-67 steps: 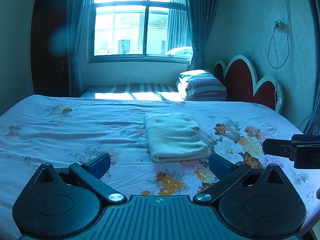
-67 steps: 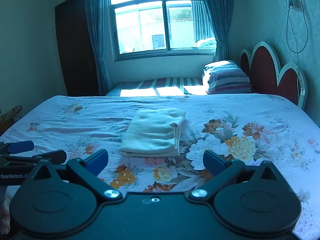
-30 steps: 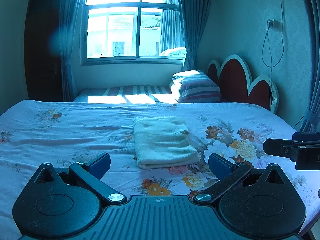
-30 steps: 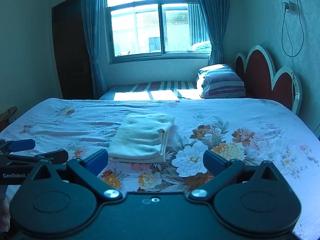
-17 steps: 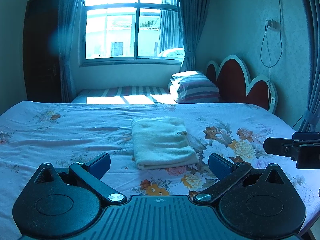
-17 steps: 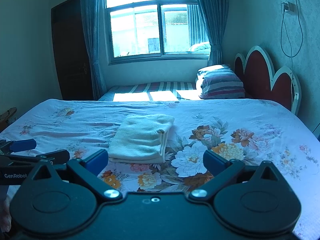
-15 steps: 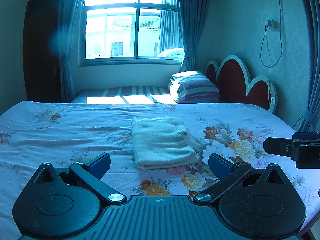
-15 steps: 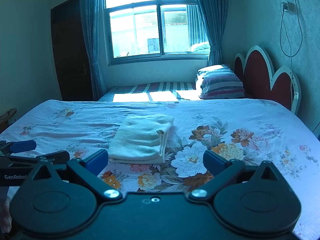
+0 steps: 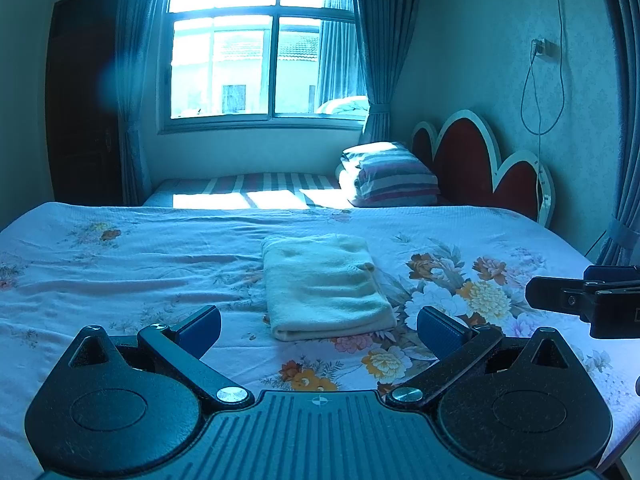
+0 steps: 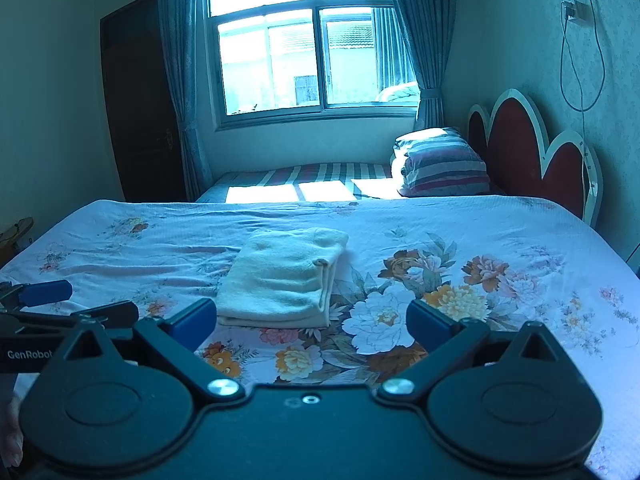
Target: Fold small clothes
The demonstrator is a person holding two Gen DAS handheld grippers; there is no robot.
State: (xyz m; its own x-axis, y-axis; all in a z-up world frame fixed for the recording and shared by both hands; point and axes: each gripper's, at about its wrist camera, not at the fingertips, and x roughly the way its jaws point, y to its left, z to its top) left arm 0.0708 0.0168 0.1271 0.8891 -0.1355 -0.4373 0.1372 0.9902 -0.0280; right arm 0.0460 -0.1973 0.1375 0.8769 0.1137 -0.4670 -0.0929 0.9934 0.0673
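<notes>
A pale cream garment (image 9: 324,284) lies folded into a neat rectangle on the flowered bedsheet (image 9: 120,264), ahead of both grippers. My left gripper (image 9: 319,324) is open, held above the sheet short of the garment's near edge, with nothing between its blue pads. My right gripper (image 10: 311,316) is open too, also short of the folded garment (image 10: 284,276) and empty. The right gripper's body shows at the right edge of the left wrist view (image 9: 584,300); the left gripper's fingers (image 10: 44,292) show at the left edge of the right wrist view.
A second bed with a striped cover (image 9: 248,184) and a folded striped quilt (image 9: 392,174) stands beyond, under the window (image 9: 260,40). A red scalloped headboard (image 9: 476,156) is at the right, a dark door (image 9: 84,96) at the left.
Both grippers have drawn back slightly and lifted from the folded garment over the last two seconds, and are nearly still in the last half second. The garment has not moved.
</notes>
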